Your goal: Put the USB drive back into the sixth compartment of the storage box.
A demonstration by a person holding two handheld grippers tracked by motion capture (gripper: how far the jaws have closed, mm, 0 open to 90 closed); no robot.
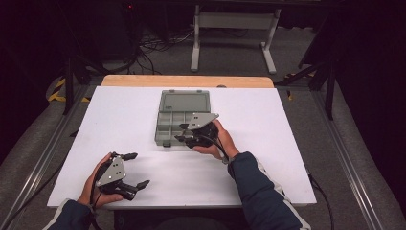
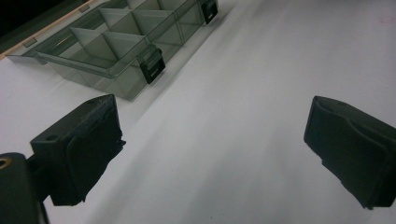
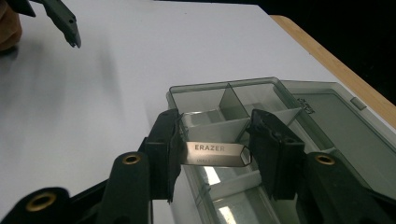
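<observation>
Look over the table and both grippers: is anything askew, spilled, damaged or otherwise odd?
Nothing stands out. The organiser box lies open and square on the table; the right gripper holds a metal piece marked ERAZER over it; the left gripper is open.

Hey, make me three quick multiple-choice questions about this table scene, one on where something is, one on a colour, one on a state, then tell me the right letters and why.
1. Where is the small silver piece marked ERAZER?
A. between the jaws of the right gripper, over the organiser box
B. lying on the white table beside the left gripper
C. on the box's open lid

2. What colour are the box's front latches?
A. orange
B. black
C. white

3. How does the left gripper stand?
A. shut on the silver piece
B. shut on the lid
C. open, nothing between its jaws

Answers: 1 A, the right gripper view shows both jaws pressed on the piece's ends above the compartments. 2 B, the left gripper view shows dark latches on the smoky clear box. 3 C, its jaws stand far apart over bare table.
</observation>
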